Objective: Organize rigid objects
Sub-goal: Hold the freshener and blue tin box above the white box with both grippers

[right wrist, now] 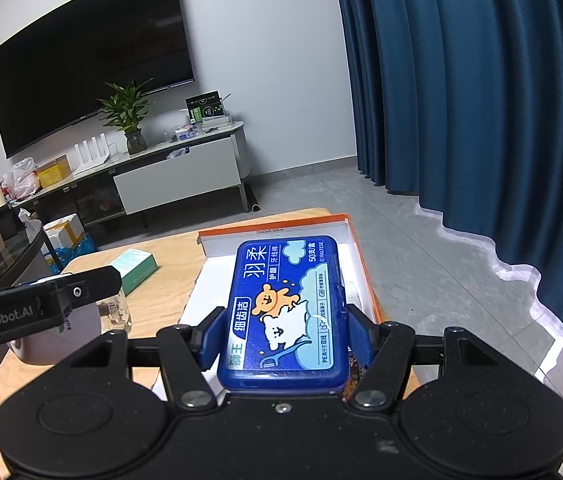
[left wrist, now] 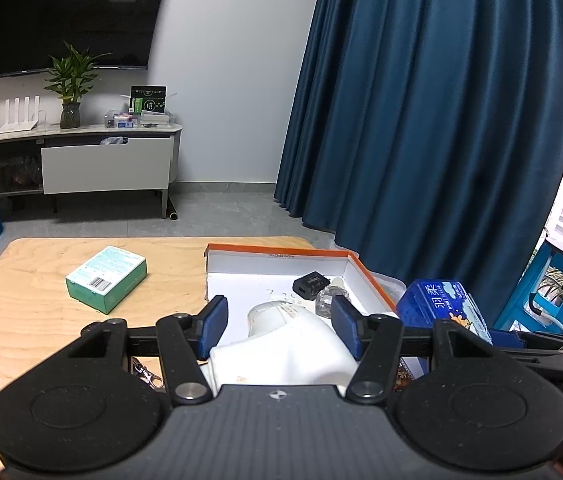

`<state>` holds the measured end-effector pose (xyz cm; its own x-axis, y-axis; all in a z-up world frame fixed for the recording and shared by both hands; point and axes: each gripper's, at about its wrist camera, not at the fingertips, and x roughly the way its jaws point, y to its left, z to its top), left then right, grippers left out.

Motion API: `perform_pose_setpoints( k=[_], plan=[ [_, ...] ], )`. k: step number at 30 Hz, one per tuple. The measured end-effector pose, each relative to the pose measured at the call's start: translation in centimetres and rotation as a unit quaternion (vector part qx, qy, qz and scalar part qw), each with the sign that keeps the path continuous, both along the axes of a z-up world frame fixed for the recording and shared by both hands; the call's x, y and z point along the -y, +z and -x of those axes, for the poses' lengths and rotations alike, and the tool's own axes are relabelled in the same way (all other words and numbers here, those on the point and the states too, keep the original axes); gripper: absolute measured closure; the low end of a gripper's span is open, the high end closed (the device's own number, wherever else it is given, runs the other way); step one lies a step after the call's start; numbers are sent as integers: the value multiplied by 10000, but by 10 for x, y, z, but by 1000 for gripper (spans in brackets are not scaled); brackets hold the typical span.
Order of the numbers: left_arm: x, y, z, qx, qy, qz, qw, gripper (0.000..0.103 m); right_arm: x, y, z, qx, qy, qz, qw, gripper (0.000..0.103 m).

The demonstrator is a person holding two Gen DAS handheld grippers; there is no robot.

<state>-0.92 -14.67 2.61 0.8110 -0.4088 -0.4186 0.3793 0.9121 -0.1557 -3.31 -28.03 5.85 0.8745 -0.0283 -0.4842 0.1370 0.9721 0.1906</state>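
**Both claws loaded over the orange-rimmed box**

The left claw (left wrist: 279, 326) pinches a white bottle (left wrist: 281, 344) between its blue pads, holding it over the near end of the orange-rimmed box (left wrist: 369, 276). The right claw (right wrist: 283, 334) is closed on a blue floss-pick case (right wrist: 285, 312), which hangs above the same box (right wrist: 273, 233) toward its right wall. Inside the box, by its far right corner, lie a small black item (left wrist: 311, 283) and a clear glass bottle (left wrist: 331, 300). Left of the box, apart from it on the desk (left wrist: 33, 308), rests a green carton (left wrist: 107, 278), not yet put away.

Risks, as I judge them: the white bottle is smooth and curved, so it could twist or slip from the pads if the grip eases early. Lowered without care, it could knock over the glass bottle just beyond it. The two claws work close together over the box and could collide. The wide case may land on the rim or on the items already inside and tip out.
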Motion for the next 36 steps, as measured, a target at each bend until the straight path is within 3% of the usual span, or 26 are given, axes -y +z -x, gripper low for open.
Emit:
perform_pose_setpoints(
  k=[36],
  plan=[
    [0, -1, 3, 10, -41, -27, 10000, 45, 1, 0, 0, -2, 8, -1, 10000, 28]
  ],
)
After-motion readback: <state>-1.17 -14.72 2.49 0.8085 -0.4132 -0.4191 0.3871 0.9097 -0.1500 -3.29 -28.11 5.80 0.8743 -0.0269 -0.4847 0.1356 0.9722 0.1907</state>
